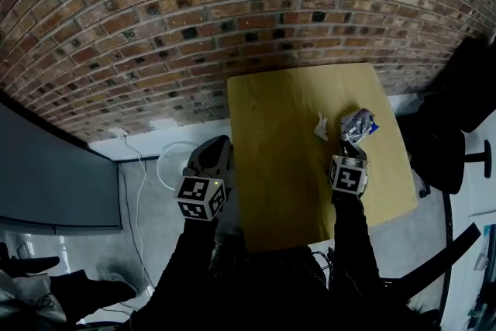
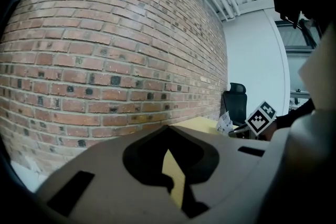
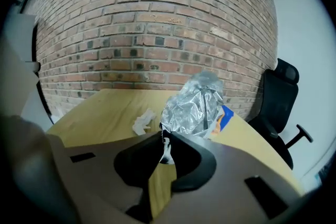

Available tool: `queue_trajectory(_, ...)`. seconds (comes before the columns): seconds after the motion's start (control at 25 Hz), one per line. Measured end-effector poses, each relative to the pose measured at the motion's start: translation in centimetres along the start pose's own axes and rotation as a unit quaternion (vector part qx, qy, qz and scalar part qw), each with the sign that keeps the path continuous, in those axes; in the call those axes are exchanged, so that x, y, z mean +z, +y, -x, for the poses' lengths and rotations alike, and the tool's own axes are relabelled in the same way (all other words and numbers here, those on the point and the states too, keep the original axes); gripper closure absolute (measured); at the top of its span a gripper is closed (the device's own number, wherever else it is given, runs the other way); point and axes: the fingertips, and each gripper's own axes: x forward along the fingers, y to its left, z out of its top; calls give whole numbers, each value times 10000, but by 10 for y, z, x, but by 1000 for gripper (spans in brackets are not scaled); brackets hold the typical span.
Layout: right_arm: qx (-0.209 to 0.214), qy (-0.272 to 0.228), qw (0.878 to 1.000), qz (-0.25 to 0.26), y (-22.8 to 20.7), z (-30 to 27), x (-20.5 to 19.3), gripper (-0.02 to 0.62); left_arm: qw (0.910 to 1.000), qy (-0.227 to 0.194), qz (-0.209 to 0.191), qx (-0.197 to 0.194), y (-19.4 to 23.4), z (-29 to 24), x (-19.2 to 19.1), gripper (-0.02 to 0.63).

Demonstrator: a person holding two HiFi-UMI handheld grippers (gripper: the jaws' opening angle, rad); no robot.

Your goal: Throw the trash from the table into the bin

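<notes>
A: Right gripper [image 1: 355, 147] [image 3: 164, 136], jaw state to be entered?

B: Jaws are recorded as pinched onto the near edge of the crumpled foil bag [image 1: 358, 124] [image 3: 193, 105]. The bag is seen on the table [image 1: 287, 159], in its far right part.

A: Other trash?

B: A crumpled paper scrap [image 1: 321, 126] [image 3: 143, 122] is noted on the table just left of the bag, apart from it and ungripped.

A: Left gripper [image 1: 211, 151] [image 2: 168, 131]?

B: It is held beside the table's left edge and pointed at the brick wall [image 2: 105, 50]. Its jaws are observed pressed together, with nothing between them.
</notes>
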Motion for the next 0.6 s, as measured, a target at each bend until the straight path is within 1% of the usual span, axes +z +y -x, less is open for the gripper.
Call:
queue_trajectory(0.12,-14,-75,10000,36,1,2,6,560,10000,5,21,29,3,1,-2,600)
queue_trajectory(0.28,59,-261,9992,311,8,7,23,568,9999,-38,74,99,6,3,-1,600)
queue_trajectory(0.44,293,-401,9977,458,30,9,39,569,9996,-132,86,229,17,13,4,600)
queue_trajectory(0.6,588,-534,9954,529,60,10,56,569,9985,-251,145,471,35,31,8,600)
